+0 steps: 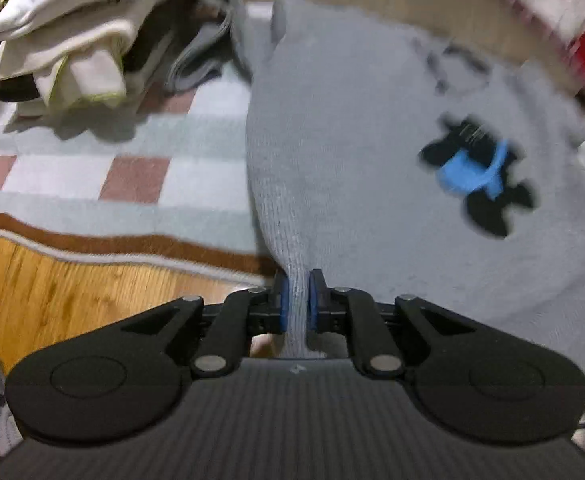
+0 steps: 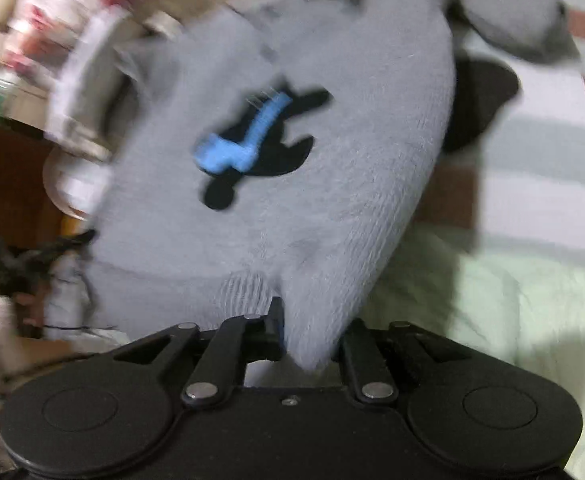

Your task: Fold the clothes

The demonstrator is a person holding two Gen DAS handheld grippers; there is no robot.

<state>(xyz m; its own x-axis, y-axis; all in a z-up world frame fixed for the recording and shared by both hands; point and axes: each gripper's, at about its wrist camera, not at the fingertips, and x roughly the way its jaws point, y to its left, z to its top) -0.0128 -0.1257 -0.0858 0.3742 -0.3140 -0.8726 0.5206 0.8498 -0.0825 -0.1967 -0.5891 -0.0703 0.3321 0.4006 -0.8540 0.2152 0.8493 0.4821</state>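
Observation:
A grey knit sweater with a black and blue figure on its front hangs stretched between both grippers, lifted above the rug. My left gripper is shut on a ribbed edge of the sweater, pinched between its blue pads. In the right wrist view the same sweater fills the middle. My right gripper is shut on another edge of it; the cloth hides its right finger. Both views are blurred by motion.
A checked rug in pale green, white and red-brown lies on a wooden floor. A pile of white and cream clothes and a grey garment lie at the far left. A pale green cloth lies at the right.

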